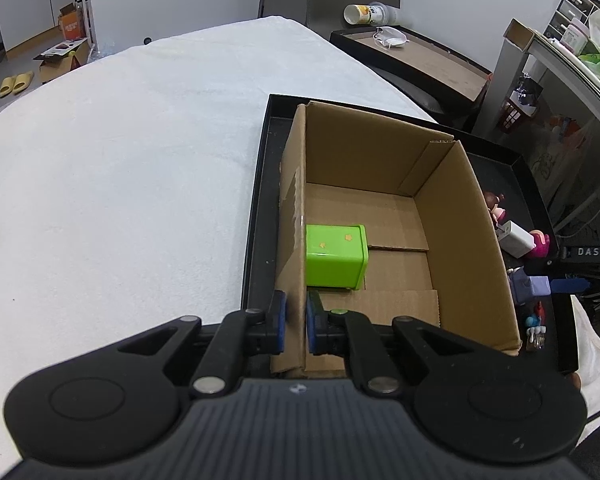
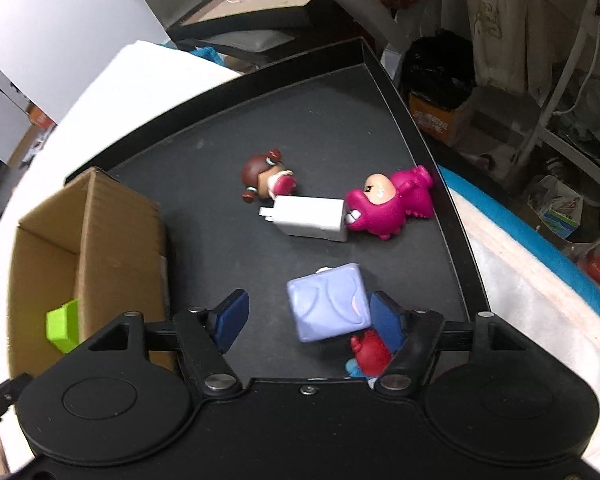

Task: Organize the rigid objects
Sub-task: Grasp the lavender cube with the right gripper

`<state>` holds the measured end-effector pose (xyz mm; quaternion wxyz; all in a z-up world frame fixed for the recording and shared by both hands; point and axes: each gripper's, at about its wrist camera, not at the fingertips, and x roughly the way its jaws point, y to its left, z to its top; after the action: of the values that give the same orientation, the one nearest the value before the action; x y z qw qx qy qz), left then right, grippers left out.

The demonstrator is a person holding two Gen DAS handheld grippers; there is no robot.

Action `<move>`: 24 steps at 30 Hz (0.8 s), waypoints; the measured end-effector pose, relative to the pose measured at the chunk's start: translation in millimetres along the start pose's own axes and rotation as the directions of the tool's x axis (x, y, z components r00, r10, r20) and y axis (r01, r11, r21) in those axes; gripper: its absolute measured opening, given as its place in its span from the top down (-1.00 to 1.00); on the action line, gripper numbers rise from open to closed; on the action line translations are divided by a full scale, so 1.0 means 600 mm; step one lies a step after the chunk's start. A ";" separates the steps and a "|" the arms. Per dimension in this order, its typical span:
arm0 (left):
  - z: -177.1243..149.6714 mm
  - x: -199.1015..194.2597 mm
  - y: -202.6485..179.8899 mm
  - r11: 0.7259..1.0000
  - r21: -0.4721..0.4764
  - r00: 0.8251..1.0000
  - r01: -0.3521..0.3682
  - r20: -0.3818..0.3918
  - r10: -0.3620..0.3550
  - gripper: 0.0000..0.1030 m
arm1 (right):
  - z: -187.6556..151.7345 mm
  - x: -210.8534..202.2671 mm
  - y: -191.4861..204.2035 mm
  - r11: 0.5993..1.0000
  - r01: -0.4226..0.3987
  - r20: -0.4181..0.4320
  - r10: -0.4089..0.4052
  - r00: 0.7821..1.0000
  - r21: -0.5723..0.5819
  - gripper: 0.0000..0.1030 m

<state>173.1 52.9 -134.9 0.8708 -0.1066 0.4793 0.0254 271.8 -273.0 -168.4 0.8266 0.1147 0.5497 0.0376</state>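
Right gripper (image 2: 306,316) spread wide, purple cube (image 2: 327,306) between the pads, touching the right one; left gripper (image 1: 296,322) clamped on cardboard box (image 1: 294,216) wall.

A lime-green box (image 1: 336,256) with small orange marks sits in the plain brown carton (image 1: 460,216), while the black tray (image 2: 340,120) carries a lilac cube (image 2: 328,308), white charger (image 2: 312,222) and magenta figure (image 2: 392,204).

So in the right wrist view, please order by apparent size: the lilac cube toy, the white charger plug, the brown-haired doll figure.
1. lilac cube toy, though it is nearest the camera
2. white charger plug, close behind
3. brown-haired doll figure
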 end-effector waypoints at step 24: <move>-0.001 0.005 -0.011 0.999 0.020 1.000 -0.026 -0.008 0.026 0.82 | 0.000 0.002 0.011 0.997 0.025 0.075 -0.019 0.997 -0.073 0.16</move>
<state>175.2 46.2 -136.8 0.8694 -0.0920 0.4844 0.0314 272.6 -266.2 -167.6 0.8506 0.0795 0.5179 0.0444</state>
